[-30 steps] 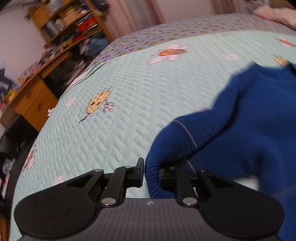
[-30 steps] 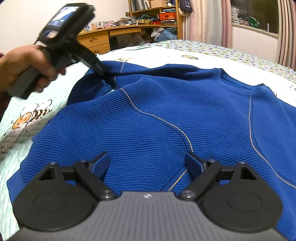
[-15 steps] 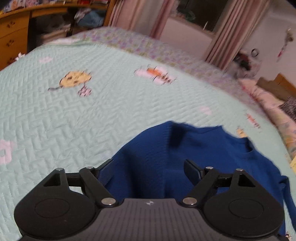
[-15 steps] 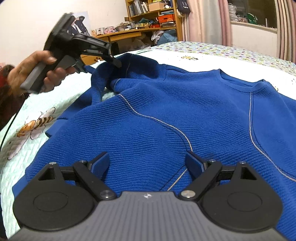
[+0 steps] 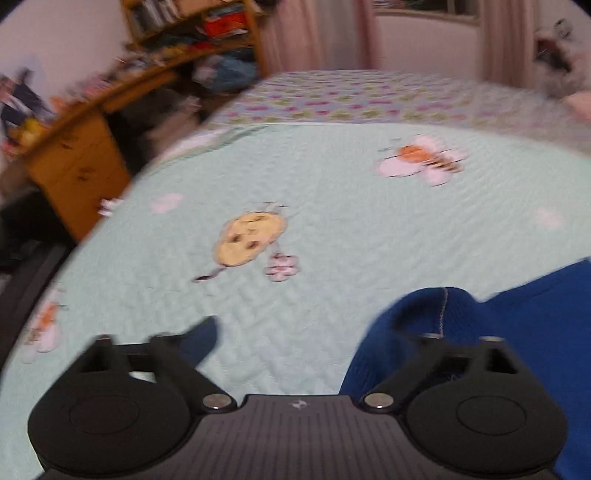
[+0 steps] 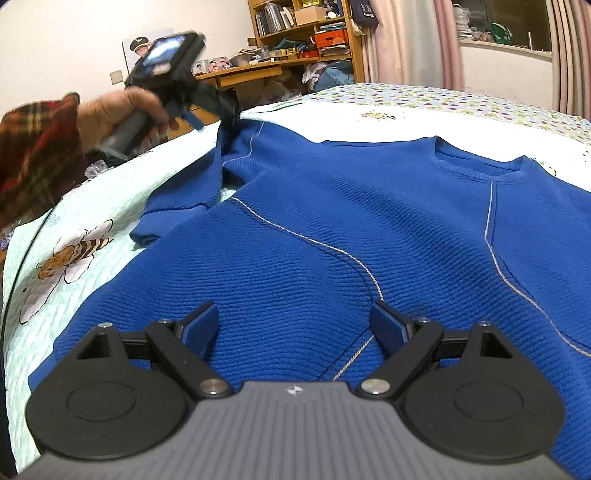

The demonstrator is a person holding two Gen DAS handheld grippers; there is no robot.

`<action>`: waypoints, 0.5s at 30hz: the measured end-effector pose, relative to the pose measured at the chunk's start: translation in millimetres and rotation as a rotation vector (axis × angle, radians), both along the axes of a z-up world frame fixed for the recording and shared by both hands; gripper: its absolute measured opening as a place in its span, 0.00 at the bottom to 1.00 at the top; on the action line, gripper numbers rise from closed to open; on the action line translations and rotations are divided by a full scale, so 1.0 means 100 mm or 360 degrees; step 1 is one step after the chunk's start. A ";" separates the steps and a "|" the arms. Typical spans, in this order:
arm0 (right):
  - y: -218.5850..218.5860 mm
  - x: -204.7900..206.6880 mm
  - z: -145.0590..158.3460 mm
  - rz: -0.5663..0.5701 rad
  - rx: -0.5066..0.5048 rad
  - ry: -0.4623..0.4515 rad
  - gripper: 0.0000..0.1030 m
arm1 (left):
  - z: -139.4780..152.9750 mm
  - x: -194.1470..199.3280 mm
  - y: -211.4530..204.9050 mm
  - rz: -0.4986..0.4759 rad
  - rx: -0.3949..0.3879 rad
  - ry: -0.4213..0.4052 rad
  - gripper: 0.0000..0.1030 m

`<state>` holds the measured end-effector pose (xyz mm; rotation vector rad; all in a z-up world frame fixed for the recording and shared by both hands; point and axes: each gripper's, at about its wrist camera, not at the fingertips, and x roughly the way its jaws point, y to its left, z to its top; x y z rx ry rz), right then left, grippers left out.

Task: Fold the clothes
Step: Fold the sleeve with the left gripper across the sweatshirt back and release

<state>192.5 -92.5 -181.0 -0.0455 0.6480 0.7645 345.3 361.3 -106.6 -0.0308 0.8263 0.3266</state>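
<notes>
A blue ribbed sweater (image 6: 332, 221) with pale seam stitching lies face up on the bed, neckline toward the far right. My right gripper (image 6: 295, 325) hovers open over its lower body, and nothing is pinched between the blue pads. The left gripper (image 6: 221, 110), held by a hand, sits blurred at the sweater's raised far-left shoulder. In the left wrist view my left gripper (image 5: 314, 336) is opening wide. Bare quilt shows between its fingers, and the sweater's shoulder fold (image 5: 443, 321) bunches against the right finger without being gripped.
The bed carries a pale green quilt (image 5: 332, 221) with bee and flower patches. A wooden desk (image 5: 74, 166) and cluttered shelves (image 6: 306, 33) stand beyond its far-left edge, with curtains behind. A plaid sleeve (image 6: 33, 147) is at the left.
The left gripper let go of the sweater's shoulder fold, opened wide and swung left and away from it. The fold dropped back. The right gripper stayed still and open.
</notes>
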 end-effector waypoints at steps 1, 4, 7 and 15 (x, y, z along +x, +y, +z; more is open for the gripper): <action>0.00 0.00 0.00 0.0000 0.0005 0.0002 0.87 | 0.06 -0.06 0.06 -0.0028 -0.0078 -0.0024 0.98; -0.02 0.00 0.00 0.0000 0.0024 0.0008 0.87 | 0.11 -0.42 0.32 0.0053 -0.0396 -0.0090 0.98; -0.05 0.00 0.00 -0.0003 0.0051 0.0017 0.87 | -0.02 -0.85 0.48 0.0092 -0.0721 -0.0101 0.95; -0.08 0.00 0.00 -0.0008 0.0088 0.0028 0.87 | -0.33 -1.78 -0.87 -0.0541 -0.0060 -0.0081 0.93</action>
